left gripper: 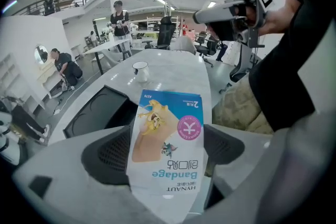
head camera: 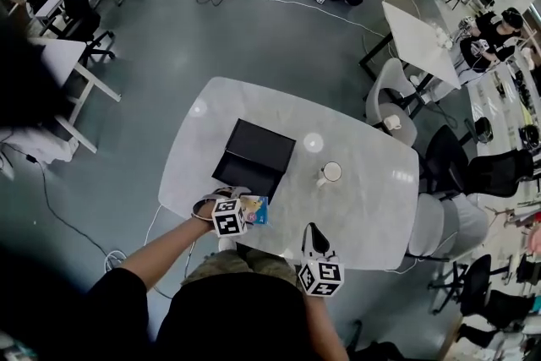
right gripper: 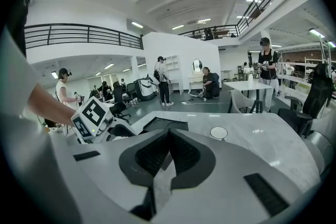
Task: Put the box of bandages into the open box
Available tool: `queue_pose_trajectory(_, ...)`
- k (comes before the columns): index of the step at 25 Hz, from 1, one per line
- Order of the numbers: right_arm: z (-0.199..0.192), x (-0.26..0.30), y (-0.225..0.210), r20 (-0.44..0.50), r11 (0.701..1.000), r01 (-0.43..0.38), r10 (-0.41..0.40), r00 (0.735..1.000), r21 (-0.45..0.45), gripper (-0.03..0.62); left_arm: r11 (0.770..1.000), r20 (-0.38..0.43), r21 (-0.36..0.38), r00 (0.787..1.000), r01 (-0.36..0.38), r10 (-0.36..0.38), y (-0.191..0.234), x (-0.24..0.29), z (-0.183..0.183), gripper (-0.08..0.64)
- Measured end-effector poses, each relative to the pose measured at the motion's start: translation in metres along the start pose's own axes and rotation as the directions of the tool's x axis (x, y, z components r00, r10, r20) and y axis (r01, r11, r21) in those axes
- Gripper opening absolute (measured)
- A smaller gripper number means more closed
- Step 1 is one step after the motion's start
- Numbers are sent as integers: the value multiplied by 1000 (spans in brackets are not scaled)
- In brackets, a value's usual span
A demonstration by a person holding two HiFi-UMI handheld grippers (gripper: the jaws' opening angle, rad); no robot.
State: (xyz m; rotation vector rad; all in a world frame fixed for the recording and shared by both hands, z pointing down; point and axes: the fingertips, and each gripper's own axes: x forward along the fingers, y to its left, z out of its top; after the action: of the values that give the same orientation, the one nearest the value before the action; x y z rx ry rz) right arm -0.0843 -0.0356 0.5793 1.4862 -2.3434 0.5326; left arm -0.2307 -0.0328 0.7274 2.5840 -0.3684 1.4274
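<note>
The box of bandages is white and blue with a cartoon print. My left gripper is shut on it, one dark pad on each side. In the head view my left gripper holds the box of bandages above the table's near edge, just short of the open box. That open box is black and shallow, and it shows left of the bandages as the open box. My right gripper hovers at the near edge to the right, shut on nothing, with its pads meeting.
A white mug stands on the white marble table, right of the black box. Chairs line the table's right side. People stand and sit at the far end of the room.
</note>
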Motion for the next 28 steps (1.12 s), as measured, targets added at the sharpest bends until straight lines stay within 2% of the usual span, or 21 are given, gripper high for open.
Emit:
queue_pose_trajectory(5, 4, 10, 3, -2, 1000, -12, 12, 1000, 8, 12, 999, -16, -30, 1000, -15, 15, 6, -4, -21, 433)
queue_pose_trajectory(10, -2, 25, 7, -13, 997, -53, 53, 998, 59, 12, 997, -53, -63, 998, -42, 39, 17, -1, -48, 433)
queue_pose_trajectory(16, -2, 37, -8, -23, 994, -88, 90, 996, 60, 12, 992, -93, -114, 995, -58, 47, 39, 5, -46, 433)
queue_pose_trajectory(20, 8, 51, -15, -13, 989, -136, 137, 990, 55, 12, 993, -135, -86, 988, -81, 69, 67, 13, -37, 433)
queue_pose_trajectory(22, 13, 55, -20, -9, 987, -151, 152, 988, 53, 12, 996, -163, -48, 984, -76, 68, 76, 19, -32, 433)
queue_pose_trajectory(26, 19, 60, -33, 1, 986, -135, 135, 991, 96, 12, 996, -239, 71, 969, -52, 67, 92, 30, -39, 433)
queue_pose_trajectory(28, 18, 62, -38, -1, 988, -115, 116, 993, 103, 12, 996, -245, 83, 968, -37, 57, 99, 36, -41, 433)
